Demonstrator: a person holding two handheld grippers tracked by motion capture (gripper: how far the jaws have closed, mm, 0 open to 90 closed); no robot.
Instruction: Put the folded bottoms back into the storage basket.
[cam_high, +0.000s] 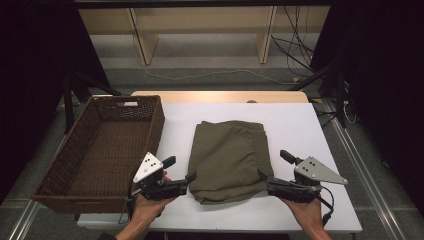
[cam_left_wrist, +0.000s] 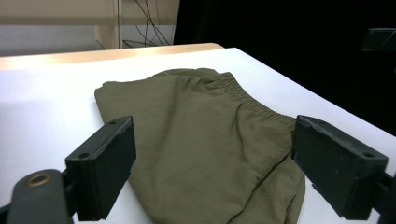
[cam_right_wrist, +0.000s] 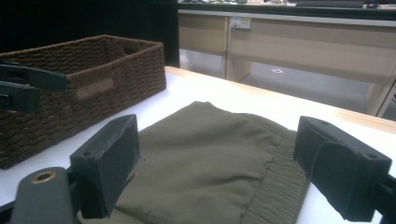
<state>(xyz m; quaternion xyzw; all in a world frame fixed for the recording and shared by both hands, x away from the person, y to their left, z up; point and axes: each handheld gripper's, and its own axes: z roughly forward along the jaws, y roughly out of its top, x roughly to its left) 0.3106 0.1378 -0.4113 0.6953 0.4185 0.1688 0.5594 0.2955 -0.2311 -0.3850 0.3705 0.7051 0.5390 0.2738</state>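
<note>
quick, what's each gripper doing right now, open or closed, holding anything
Left gripper: open, holding nothing, jaws at the near left edge of the folded olive garment.
Right gripper: open, holding nothing, jaws at the garment's near right edge.

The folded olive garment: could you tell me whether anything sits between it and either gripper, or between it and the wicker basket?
Nothing visible does. The left gripper and right gripper flank the folded olive garment with jaws open, and bare white table alone separates it from the wicker basket, whose near wall it must clear.
</note>
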